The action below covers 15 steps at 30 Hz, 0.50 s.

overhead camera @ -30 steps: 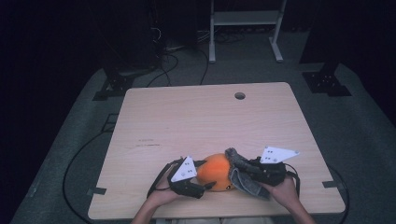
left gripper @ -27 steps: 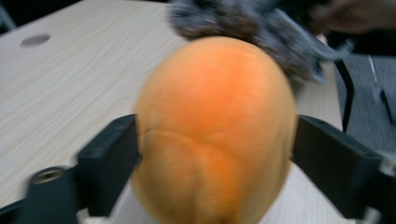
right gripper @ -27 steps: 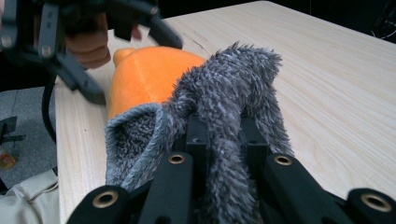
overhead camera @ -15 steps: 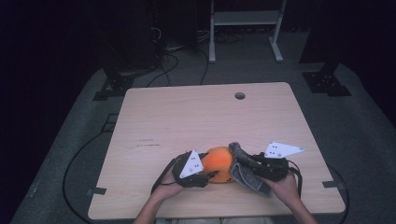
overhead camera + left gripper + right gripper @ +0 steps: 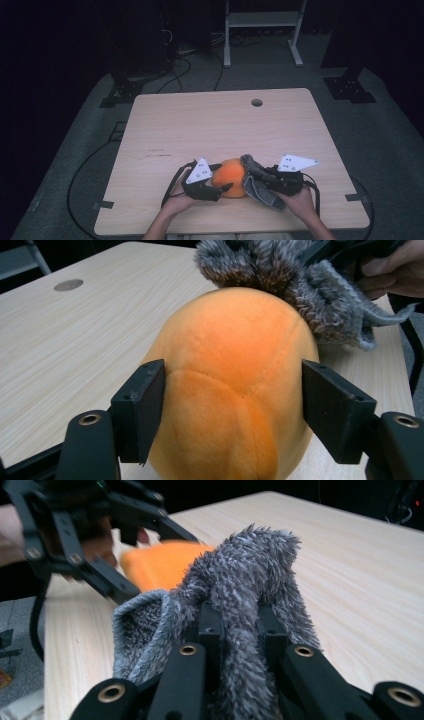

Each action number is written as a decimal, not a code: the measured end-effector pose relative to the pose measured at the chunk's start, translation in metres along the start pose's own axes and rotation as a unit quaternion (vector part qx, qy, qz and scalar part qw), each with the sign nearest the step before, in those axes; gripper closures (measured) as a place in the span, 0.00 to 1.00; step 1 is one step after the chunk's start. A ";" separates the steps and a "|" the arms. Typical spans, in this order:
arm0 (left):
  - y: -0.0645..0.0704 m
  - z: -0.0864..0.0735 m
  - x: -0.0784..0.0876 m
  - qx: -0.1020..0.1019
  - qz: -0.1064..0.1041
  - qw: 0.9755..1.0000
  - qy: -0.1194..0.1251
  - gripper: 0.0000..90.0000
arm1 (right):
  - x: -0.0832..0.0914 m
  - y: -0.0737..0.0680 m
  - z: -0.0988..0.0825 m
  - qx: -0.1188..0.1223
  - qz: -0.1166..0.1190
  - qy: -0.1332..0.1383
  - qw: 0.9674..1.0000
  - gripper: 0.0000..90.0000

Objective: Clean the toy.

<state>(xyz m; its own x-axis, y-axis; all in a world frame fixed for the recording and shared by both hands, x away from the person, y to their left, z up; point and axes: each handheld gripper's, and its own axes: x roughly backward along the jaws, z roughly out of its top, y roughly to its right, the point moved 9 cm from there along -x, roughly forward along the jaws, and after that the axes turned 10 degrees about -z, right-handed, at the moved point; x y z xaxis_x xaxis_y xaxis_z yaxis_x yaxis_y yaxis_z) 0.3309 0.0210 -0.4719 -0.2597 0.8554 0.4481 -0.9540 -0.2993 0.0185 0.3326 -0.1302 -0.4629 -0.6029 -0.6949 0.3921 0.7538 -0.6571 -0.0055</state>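
Plush orange toy [image 5: 230, 385] sits near the front edge of the desk [image 5: 210, 125], between the two hands. Left claw [image 5: 232, 412] straddles its rounded body; its jaws have just been opening again after a squeeze, and now they stand at either flank of the toy, seemingly just touching or barely off the fabric, not pressing in. Right claw [image 5: 240, 625] is pinched tight on the grey fuzzy cloth [image 5: 235, 590], which drapes against the toy's far side. Both things look light and soft: the toy should dent and spring back, so a grip across its widest middle would hold best, while the fluffy cloth may slip unless a thick fold is caught deep between the pads
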 end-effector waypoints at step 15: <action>-0.004 -0.007 0.002 0.007 0.027 1.000 0.002 0.38 | -0.002 -0.006 0.006 0.030 -0.015 -0.005 0.999 0.86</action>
<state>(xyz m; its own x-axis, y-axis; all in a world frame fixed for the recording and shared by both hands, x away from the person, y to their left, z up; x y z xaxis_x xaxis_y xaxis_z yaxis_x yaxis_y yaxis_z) 0.3331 0.0267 -0.4777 -0.3105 0.8397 0.4455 -0.9368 -0.3498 0.0064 0.3306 -0.1228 -0.4580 -0.6228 -0.6719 0.4007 0.7499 -0.6587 0.0611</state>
